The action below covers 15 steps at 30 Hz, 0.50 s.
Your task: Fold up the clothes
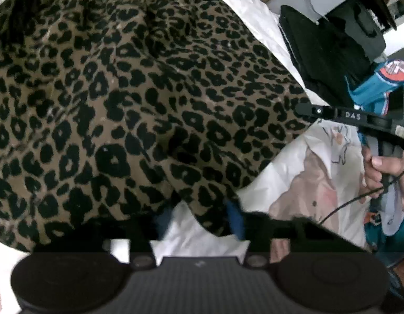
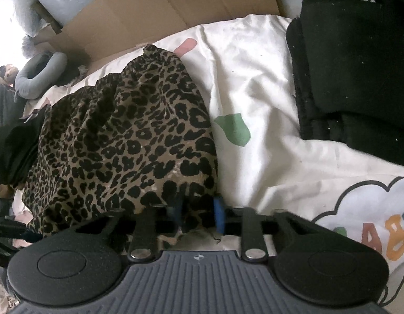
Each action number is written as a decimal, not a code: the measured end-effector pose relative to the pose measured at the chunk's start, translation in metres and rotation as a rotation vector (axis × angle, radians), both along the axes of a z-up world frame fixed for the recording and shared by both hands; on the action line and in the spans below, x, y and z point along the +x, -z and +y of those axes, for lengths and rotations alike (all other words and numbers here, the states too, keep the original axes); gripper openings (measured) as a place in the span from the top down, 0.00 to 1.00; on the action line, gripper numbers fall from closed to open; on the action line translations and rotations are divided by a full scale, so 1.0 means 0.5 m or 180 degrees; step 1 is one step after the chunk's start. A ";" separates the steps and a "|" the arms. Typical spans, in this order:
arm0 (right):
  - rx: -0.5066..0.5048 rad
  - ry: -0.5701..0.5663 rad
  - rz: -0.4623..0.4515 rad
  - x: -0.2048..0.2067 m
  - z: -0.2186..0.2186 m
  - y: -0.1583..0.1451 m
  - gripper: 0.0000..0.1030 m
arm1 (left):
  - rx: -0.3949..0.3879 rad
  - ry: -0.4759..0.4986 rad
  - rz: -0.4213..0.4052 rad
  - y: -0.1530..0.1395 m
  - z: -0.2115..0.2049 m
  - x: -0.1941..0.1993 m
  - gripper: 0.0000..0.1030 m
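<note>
Holding the leopard-print garment [image 1: 139, 99] at two points along its near hem, both grippers clamped on cloth. Landmark: the white printed bedsheet [image 2: 259, 99].

- Sheet: covers the work surface; the garment lies spread across it, far gathered end bunched toward the cardboard [image 2: 175, 2] at the sheet's far edge. A folded stack of black clothes [image 2: 359, 73] sits on the sheet's right side, well apart from the garment.
- Garment: mostly flat on the sheet, wrinkled; near hem lifted off the sheet where the tools hold it. How many layers it already has, I can't tell.
- Left gripper [image 1: 199, 222]: fingers partly closed, a fold of hem pinched between them; the left finger is mostly hidden by the cloth, blue pad [image 1: 234, 219] visible on the right one.
- Right gripper [image 2: 199, 214]: fingers narrowed on the garment's right near corner, cloth draped over and between the pads. In the left wrist view it reaches in from the sheet's right side, with the person's hand [image 1: 385, 172] on its handle.

Step, as I judge it: a fold in progress, near hem gripped by both tools. Could be carrying the hem over, or just tensioning to flatten.

Next move calls for: both tools level, equal tension, hem edge kept straight, then carried toward the bunched far end without dragging the lower layer across the sheet.
</note>
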State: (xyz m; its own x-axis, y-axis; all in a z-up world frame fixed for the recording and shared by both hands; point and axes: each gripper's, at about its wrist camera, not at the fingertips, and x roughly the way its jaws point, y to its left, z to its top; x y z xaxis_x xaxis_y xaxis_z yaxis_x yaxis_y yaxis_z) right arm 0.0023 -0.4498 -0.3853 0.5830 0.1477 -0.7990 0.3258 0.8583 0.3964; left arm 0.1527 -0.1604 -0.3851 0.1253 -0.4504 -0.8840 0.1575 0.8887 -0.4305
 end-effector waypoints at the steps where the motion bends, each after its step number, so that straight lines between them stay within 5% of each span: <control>1: -0.0014 -0.0008 -0.0018 0.002 0.004 -0.003 0.94 | -0.0024 -0.0004 0.0015 0.000 0.007 -0.003 0.92; 10: -0.0167 -0.0079 -0.0116 0.015 0.058 -0.053 0.97 | -0.0064 -0.0107 -0.0088 -0.020 0.104 -0.022 0.95; 15: -0.0424 -0.0416 0.0054 0.060 0.116 -0.059 0.97 | -0.0003 -0.0339 -0.0116 -0.018 0.154 -0.028 0.95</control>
State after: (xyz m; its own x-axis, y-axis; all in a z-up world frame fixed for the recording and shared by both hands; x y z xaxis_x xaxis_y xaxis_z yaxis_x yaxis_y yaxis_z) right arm 0.0322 -0.3920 -0.3558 0.5519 0.1136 -0.8261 0.2137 0.9384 0.2717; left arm 0.1388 -0.0833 -0.3761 0.2046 -0.4336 -0.8776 0.0778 0.9009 -0.4270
